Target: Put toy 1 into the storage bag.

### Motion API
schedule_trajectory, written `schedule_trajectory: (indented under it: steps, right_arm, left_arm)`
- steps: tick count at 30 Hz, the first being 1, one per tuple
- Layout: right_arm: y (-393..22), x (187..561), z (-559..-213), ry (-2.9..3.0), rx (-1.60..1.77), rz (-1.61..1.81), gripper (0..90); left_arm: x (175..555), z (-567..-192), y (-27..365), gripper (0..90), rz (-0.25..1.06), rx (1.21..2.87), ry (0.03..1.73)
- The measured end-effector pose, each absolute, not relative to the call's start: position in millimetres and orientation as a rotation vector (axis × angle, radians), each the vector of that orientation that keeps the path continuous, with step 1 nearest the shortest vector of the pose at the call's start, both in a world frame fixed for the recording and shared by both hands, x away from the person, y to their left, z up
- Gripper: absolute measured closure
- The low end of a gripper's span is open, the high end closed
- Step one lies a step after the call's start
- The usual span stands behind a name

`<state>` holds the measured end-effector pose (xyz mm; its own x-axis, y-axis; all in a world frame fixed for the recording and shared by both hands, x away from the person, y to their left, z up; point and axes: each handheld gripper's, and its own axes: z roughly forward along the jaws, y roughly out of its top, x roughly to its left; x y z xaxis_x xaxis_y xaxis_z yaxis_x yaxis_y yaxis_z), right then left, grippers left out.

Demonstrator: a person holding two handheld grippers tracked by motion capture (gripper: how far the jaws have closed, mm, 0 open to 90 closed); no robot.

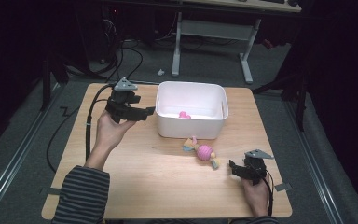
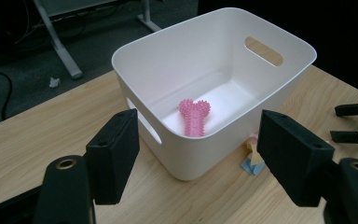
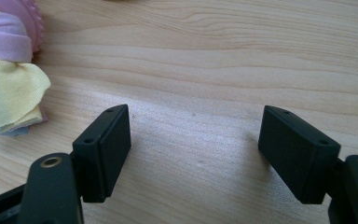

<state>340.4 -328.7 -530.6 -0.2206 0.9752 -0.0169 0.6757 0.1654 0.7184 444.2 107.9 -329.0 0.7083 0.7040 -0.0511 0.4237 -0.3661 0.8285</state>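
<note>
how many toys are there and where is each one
2. A pink spiky toy lies on the floor of the white bin. A rope toy with a pink ball lies on the table just in front of the bin. Nothing else seems hidden.

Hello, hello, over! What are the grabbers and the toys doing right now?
Left gripper open, beside white bin. Right gripper open, low over table. Pink spiky toy inside bin; rope toy on table, untouched. Nothing blocking.

Left of the jaws, the pink ball toy with knotted yellow, pink and blue cloth ends (image 3: 7, 60) is cut off by the edge.

Between the jaws, the white plastic tub's (image 2: 279, 88) wall hides most of that toy.
</note>
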Motion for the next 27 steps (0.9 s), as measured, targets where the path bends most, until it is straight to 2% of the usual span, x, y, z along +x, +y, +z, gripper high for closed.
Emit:
schedule_trajectory:
  steps: [27]
  right_arm:
    - [-328.6,340.3,-530.6,1.964,1.559,0.817,25.5]
  left_arm:
    - [413.2,-354.3,138.9,29.4,0.402,1.965,0.919]
